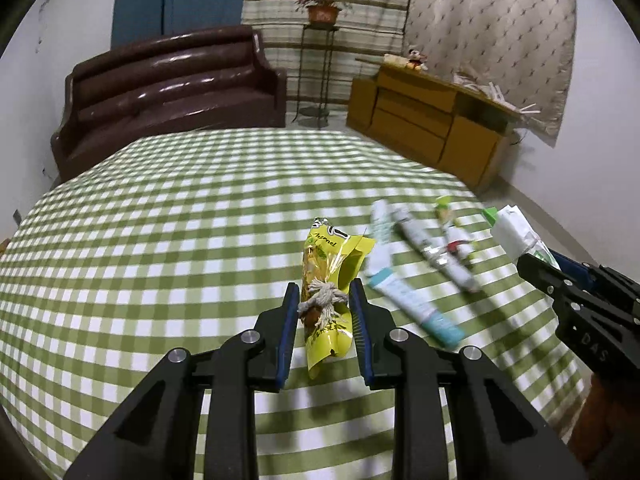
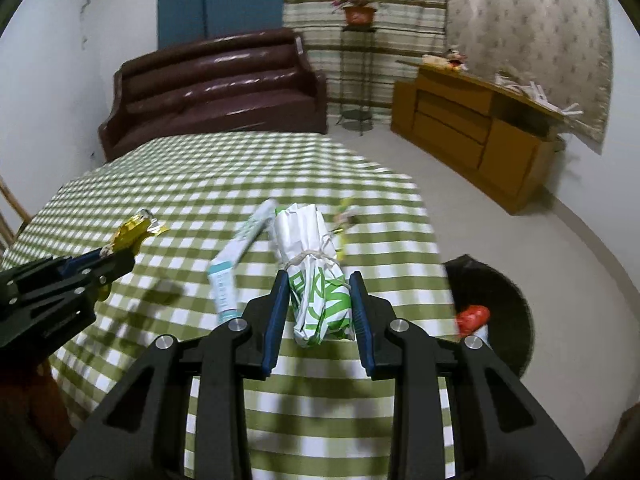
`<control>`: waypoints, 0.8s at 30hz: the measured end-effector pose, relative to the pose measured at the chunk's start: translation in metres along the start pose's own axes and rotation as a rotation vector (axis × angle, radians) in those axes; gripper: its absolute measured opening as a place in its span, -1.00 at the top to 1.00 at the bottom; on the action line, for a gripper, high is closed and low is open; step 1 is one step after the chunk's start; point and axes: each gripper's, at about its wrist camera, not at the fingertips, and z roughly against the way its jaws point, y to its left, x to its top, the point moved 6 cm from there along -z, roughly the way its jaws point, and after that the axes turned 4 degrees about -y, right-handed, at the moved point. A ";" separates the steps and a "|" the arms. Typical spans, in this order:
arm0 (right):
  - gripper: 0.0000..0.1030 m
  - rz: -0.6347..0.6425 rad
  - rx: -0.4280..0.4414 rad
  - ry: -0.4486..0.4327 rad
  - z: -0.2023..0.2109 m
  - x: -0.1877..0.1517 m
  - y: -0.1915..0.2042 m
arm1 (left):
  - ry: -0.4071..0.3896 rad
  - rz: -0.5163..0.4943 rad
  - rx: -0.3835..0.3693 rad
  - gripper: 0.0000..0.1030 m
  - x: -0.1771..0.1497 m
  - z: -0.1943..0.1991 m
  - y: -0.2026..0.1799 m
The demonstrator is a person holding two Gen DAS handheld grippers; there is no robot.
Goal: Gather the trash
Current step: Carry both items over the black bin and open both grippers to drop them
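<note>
My left gripper point(image 1: 324, 292) is shut on a yellow snack wrapper point(image 1: 332, 268) tied with string, held above the green checked tablecloth point(image 1: 180, 220). My right gripper point(image 2: 320, 284) is shut on a white and green paper bundle point(image 2: 316, 276) bound with twine. In the left wrist view the right gripper point(image 1: 532, 260) shows at the far right with the white bundle point(image 1: 516, 232). In the right wrist view the left gripper point(image 2: 120, 258) shows at the left with the yellow wrapper point(image 2: 132, 232). A white and teal tube point(image 1: 404, 292) point(image 2: 236, 256), a grey tube point(image 1: 436, 248) and a small green-tipped wrapper point(image 1: 448, 216) lie on the cloth.
A black bin point(image 2: 496, 300) with a red wrapper point(image 2: 474, 318) in it stands on the floor beside the table's right edge. Beyond the table are a brown sofa point(image 1: 168, 92), a plant stand point(image 1: 320, 40) and a wooden cabinet point(image 1: 432, 120).
</note>
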 end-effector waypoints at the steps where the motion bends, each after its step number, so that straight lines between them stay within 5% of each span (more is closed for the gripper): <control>1: 0.42 -0.006 -0.011 -0.006 0.002 -0.001 -0.006 | -0.004 -0.005 -0.008 0.48 0.003 -0.002 -0.007; 24: 0.42 -0.160 -0.247 -0.068 0.021 -0.011 -0.153 | -0.035 -0.165 -0.180 0.48 0.036 -0.051 -0.178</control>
